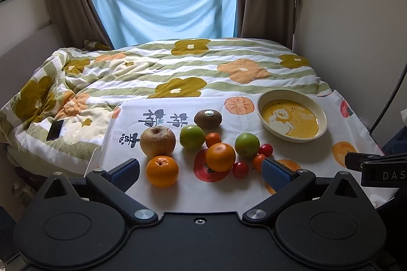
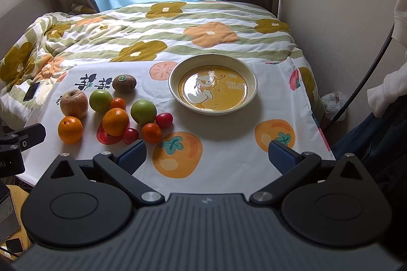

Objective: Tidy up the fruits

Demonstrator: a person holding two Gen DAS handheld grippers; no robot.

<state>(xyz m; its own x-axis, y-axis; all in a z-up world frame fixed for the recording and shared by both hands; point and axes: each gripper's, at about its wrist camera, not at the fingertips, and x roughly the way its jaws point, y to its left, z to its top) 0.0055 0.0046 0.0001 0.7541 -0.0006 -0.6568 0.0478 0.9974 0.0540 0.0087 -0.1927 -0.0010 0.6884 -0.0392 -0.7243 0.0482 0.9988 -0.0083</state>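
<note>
A cluster of fruit lies on the table's left half: a brownish apple (image 1: 157, 141) (image 2: 74, 103), a kiwi (image 1: 207, 118) (image 2: 124, 83), two green apples (image 1: 192, 136) (image 1: 246, 144), two big oranges (image 1: 162, 171) (image 1: 220, 156), small mandarins (image 1: 213, 139) and cherry tomatoes (image 1: 240, 169). An empty yellow duck-print bowl (image 1: 263, 116) (image 2: 175, 90) stands to the right. My left gripper (image 1: 201, 170) is open, hovering over the near fruit. My right gripper (image 2: 207, 156) is open and empty above the cloth, in front of the bowl.
A fruit-print tablecloth (image 2: 229, 144) covers the table. Behind it is a bed with a flowered quilt (image 1: 178, 67) and a phone (image 1: 55, 130) on it. A wall and a dark cable (image 2: 366, 83) are at the right. The right gripper's edge (image 1: 376, 164) shows in the left view.
</note>
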